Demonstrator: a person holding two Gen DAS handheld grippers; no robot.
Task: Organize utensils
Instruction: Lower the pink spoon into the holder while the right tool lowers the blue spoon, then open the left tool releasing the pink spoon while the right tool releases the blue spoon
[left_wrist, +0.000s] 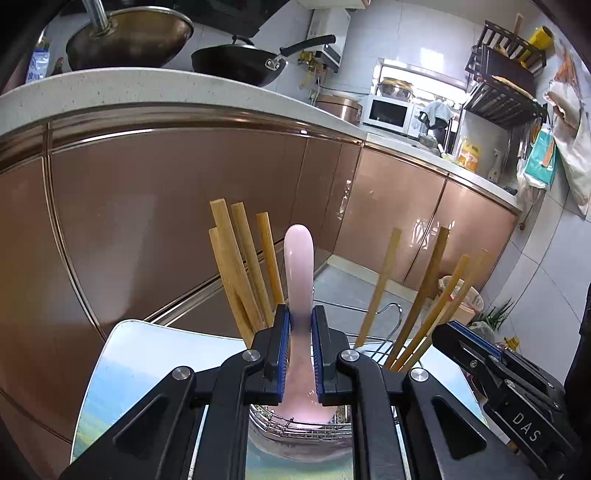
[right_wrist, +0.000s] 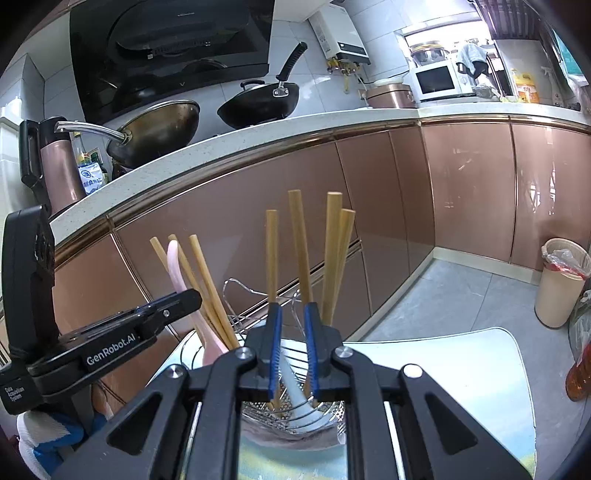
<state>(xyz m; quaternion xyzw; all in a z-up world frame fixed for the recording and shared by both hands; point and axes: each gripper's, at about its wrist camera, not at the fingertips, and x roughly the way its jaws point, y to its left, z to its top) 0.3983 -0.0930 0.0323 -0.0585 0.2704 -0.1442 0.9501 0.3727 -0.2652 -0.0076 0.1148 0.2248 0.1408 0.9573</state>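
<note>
My left gripper (left_wrist: 299, 325) is shut on the handle of a pink spoon (left_wrist: 299, 258), which stands upright with its bowl down in a perforated metal utensil holder (left_wrist: 295, 424). Wooden chopsticks (left_wrist: 240, 273) stand to its left, and more chopsticks (left_wrist: 424, 295) lean at the right. My right gripper (right_wrist: 293, 321) is over the holder's other compartment (right_wrist: 291, 410), its jaws narrowly apart around the handle of a white spoon (right_wrist: 295, 387) among chopsticks (right_wrist: 299, 243). The pink spoon also shows in the right wrist view (right_wrist: 175, 269), in the left gripper (right_wrist: 173, 302).
The holder's wire frame (right_wrist: 240, 291) stands on a table with a landscape-print mat (right_wrist: 461, 376). Pink kitchen cabinets (left_wrist: 166, 206) and a white counter (right_wrist: 258, 133) with two woks (right_wrist: 258, 99) lie behind. A bin (right_wrist: 559, 280) stands on the floor at right.
</note>
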